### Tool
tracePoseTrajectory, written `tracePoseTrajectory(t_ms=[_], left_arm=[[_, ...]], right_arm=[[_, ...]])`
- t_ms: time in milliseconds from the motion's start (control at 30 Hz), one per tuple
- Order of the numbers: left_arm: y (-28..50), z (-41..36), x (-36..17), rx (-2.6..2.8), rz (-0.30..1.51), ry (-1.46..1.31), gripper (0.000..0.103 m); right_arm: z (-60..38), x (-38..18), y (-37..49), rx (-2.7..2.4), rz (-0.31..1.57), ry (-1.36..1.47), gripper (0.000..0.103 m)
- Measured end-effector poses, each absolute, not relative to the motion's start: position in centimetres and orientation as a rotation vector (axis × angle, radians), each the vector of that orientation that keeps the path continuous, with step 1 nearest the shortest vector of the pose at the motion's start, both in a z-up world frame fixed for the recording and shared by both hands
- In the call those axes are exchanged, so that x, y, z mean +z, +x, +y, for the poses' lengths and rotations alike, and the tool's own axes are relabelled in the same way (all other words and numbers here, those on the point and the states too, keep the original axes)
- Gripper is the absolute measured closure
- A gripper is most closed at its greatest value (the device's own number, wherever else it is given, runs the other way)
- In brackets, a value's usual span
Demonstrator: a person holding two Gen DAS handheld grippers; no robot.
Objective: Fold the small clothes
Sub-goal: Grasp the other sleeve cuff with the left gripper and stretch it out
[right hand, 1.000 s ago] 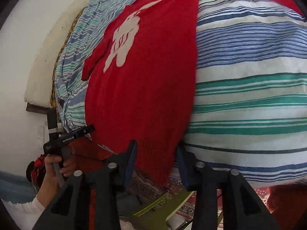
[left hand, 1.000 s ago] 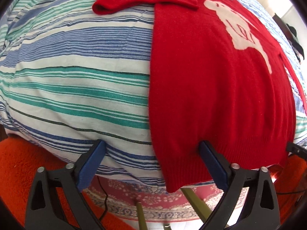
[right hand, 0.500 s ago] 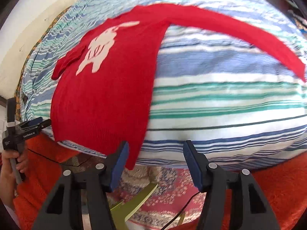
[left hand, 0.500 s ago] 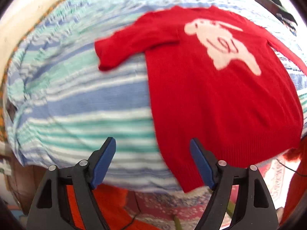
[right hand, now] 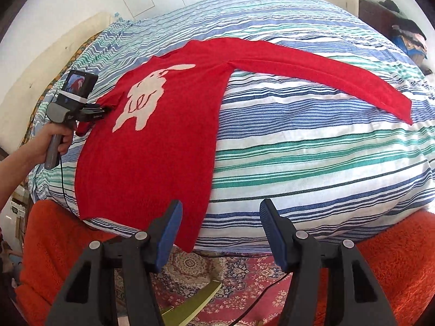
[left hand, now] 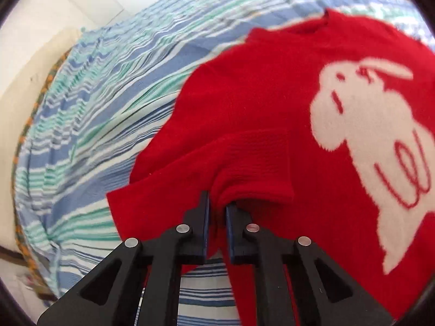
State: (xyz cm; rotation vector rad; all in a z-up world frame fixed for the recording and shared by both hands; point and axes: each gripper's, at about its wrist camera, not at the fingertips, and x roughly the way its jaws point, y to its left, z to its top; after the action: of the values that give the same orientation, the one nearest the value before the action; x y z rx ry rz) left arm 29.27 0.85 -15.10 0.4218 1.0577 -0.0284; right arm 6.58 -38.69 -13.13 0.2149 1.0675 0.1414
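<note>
Red knit sweater (right hand: 152,146) lies face up across the striped bed (right hand: 299,146), spread flat so its sleeves can be turned inward. At the left of the right wrist view the left gripper (left hand: 217,206) has just closed and pinches the near sleeve (left hand: 206,168), probably to carry it over the white rabbit motif (left hand: 361,141). Low in that frame the right gripper (right hand: 220,233) has just opened and hangs wide and empty off the hem; the far sleeve (right hand: 312,65) is still stretched out.

You worked on a red sweater (right hand: 152,163) of soft, fuzzy matt knit. The striped bedsheet (right hand: 312,149) was smooth woven cloth. Your gripper fingers (right hand: 274,233) were matt black plastic with ribbed blue pads and shiny metal pins.
</note>
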Motion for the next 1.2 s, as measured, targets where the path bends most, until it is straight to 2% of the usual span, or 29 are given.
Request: tracePoseTrajectory(t_ms=[133,233,367,433,467,500,533,567,600,667,733,767,800,833,867,967,1200], left_arm=[[29.0,10.0,-10.0,-0.004,1.011,-0.058,0.096],[26.4,18.6,-8.6,0.107,0.965,-0.308,0.096],[23.8,28.0,-12.0,0.351,0.990,-0.442,0.095],[23.2,30.5,-14.8,0.426,1.050,-0.482,0.090],[22.9,31.2,-15.8,0.439,1.072,-0.506,0.085],[22.3,31.6,-16.6,0.431,1.082,-0.538,0.072],[21.7,31.9,-17.0,0.415,1.070,-0.574,0.063],[21.2,32.0,-17.2,0.397,1.042,-0.614,0.042],[20.8,31.9,-17.3,0.385,1.010,-0.652,0.027],[20.8,31.6,-17.6,0.378,0.975,-0.693,0.022],[21.8,31.1,-18.1,0.411,1.004,-0.666,0.026],[22.2,30.6,-18.3,0.429,1.017,-0.624,0.042],[22.9,30.2,-18.4,0.443,1.035,-0.566,0.065],[23.3,29.7,-18.5,0.458,1.057,-0.502,0.078],[23.4,29.3,-18.6,0.473,1.067,-0.448,0.095],[23.1,28.6,-18.4,0.502,1.042,-0.383,0.099],[22.8,27.8,-18.3,0.537,1.043,-0.261,0.099]], right_arm=[[-38.8,-12.8,6.5,0.139,1.045,0.213,0.044],[-38.8,-12.9,6.6,0.141,1.044,0.214,0.044],[-38.3,-13.2,6.8,0.146,1.058,0.199,0.044],[-37.9,-13.4,7.0,0.153,1.070,0.186,0.044],[-37.6,-13.5,7.1,0.155,1.074,0.177,0.044],[-37.4,-13.5,7.1,0.158,1.078,0.168,0.044],[-37.2,-13.5,7.1,0.161,1.080,0.159,0.044],[-37.0,-13.4,7.1,0.161,1.080,0.150,0.044],[-36.8,-13.4,7.1,0.161,1.079,0.140,0.044],[-36.4,-13.4,7.0,0.166,1.083,0.121,0.044],[-35.9,-13.5,7.1,0.174,1.091,0.101,0.044],[-35.7,-13.6,7.1,0.179,1.095,0.091,0.044],[-35.5,-13.7,7.2,0.183,1.098,0.081,0.044],[-35.4,-13.7,7.2,0.185,1.100,0.074,0.044],[-35.4,-13.8,7.2,0.185,1.103,0.070,0.044],[-35.6,-13.9,7.2,0.175,1.107,0.076,0.044],[-36.2,-14.3,7.3,0.158,1.127,0.110,0.044]])
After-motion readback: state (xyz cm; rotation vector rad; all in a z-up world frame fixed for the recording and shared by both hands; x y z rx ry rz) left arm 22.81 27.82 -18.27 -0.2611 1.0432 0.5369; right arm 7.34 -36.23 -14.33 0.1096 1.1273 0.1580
